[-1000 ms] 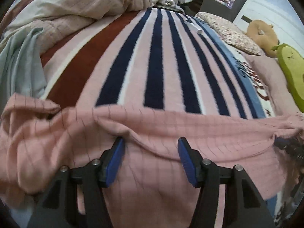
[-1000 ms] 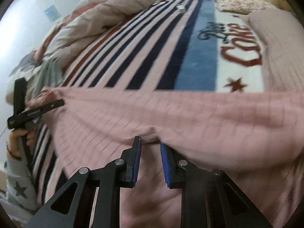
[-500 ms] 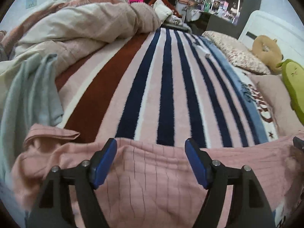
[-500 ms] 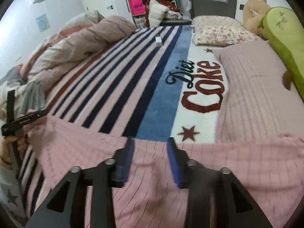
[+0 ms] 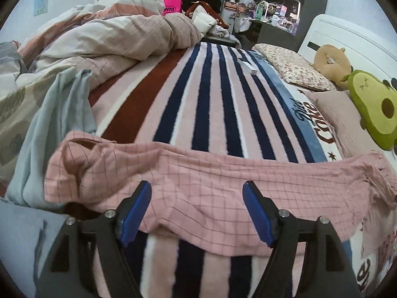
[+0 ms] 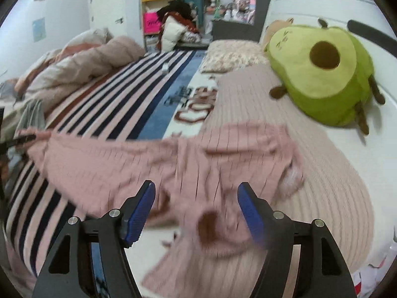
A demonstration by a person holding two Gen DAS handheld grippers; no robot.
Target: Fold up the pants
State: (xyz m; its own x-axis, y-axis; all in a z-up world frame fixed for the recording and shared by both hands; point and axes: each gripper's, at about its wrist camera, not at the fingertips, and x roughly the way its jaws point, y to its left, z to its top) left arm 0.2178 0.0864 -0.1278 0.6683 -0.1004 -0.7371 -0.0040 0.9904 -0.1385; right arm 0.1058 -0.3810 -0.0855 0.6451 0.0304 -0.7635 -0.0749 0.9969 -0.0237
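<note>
The pink checked pants lie stretched crosswise over the striped blanket on the bed, folded lengthwise into a long band. My left gripper is open and empty, hovering just above the band's near edge. In the right wrist view the pants are blurred; their bunched end lies on a pink ribbed pillow. My right gripper is open and empty above that end.
A rumpled duvet and a grey-blue garment lie at the left. A green avocado plush and floral pillow sit by the headboard. A small white box lies on the blanket.
Both grippers have opened and let go of the pants, which dropped flat onto the blanket. Both grippers have pulled back and risen.
</note>
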